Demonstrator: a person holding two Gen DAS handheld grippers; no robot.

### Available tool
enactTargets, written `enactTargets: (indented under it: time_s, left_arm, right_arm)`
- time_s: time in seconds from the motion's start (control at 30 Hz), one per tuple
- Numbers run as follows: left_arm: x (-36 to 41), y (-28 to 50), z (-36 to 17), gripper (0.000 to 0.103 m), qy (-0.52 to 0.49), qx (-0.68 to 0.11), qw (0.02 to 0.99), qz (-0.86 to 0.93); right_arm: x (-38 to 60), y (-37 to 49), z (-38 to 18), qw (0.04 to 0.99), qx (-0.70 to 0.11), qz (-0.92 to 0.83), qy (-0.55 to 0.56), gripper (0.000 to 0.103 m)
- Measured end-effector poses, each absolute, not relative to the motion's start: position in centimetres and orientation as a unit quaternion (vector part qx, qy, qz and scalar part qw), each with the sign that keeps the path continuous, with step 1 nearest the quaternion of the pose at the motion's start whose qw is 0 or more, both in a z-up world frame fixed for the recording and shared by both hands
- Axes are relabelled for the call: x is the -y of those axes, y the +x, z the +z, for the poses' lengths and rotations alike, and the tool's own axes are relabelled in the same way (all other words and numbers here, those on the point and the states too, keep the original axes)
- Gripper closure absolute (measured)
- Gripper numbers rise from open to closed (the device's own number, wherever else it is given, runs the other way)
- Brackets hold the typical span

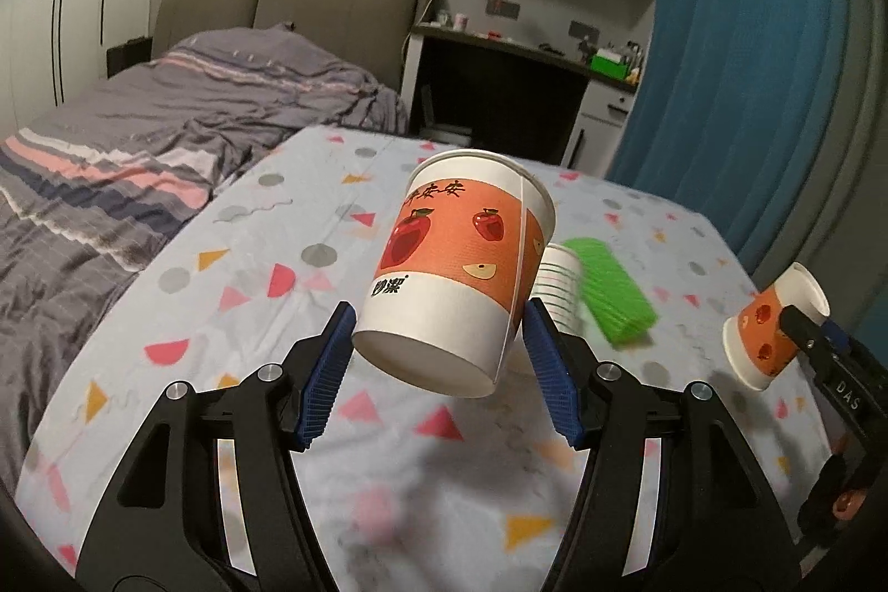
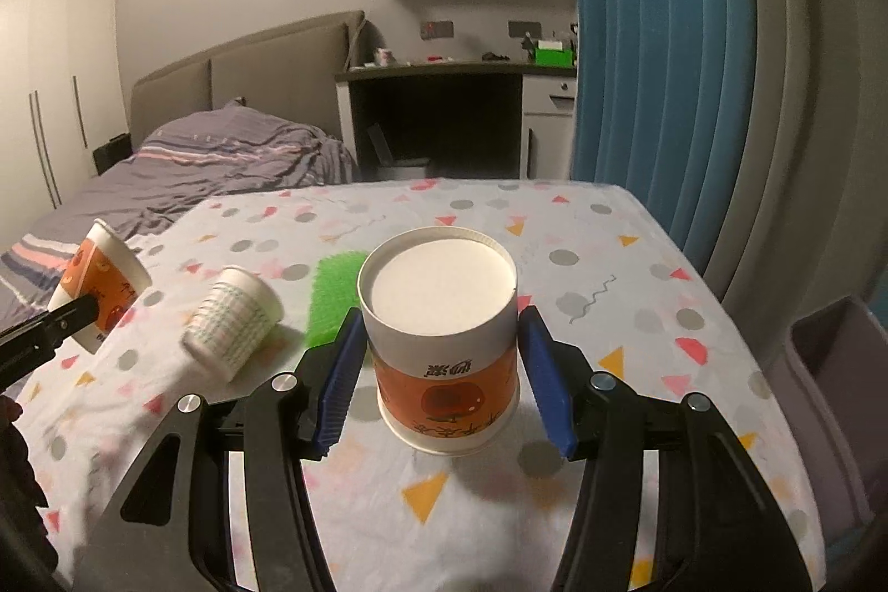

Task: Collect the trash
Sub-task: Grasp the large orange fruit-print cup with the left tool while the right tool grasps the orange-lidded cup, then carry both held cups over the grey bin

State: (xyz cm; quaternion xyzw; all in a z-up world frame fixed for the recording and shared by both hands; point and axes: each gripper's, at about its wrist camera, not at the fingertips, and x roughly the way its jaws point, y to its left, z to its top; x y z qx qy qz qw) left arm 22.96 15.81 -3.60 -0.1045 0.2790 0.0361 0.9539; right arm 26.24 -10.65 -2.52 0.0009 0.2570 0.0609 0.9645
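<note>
An apple-printed paper cup (image 1: 455, 276) is pinched between the left gripper (image 1: 438, 342) pads, clear of the table, mouth tilted away. The right gripper (image 2: 441, 359) clamps a second apple cup (image 2: 444, 342), bottom facing the camera. Between the tools, a ribbed white cup (image 2: 233, 320) lies toppled beside a green brush (image 2: 333, 298) on the patterned tablecloth (image 2: 610, 259).

Grey bed (image 1: 183, 104) left; dark desk (image 1: 499, 87) behind; blue curtain (image 1: 749, 37) right.
</note>
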Motion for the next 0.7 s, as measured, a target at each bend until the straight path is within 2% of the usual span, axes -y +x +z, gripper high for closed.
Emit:
enactTargets:
  time_s: [0.3,0.7]
  left_arm:
    - [-12.2,17.6,-1.6,0.042,-0.103,-0.256,0.961,0.009]
    - [-7.0,14.4,-1.5,0.042,-0.091,-0.257,0.962,-0.033]
  right_arm:
    - [11.9,19.8,0.0,0.972,-0.224,0.076,0.004,0.048]
    - [16.4,14.8,0.1,0.975,-0.214,0.061,0.024,0.048]
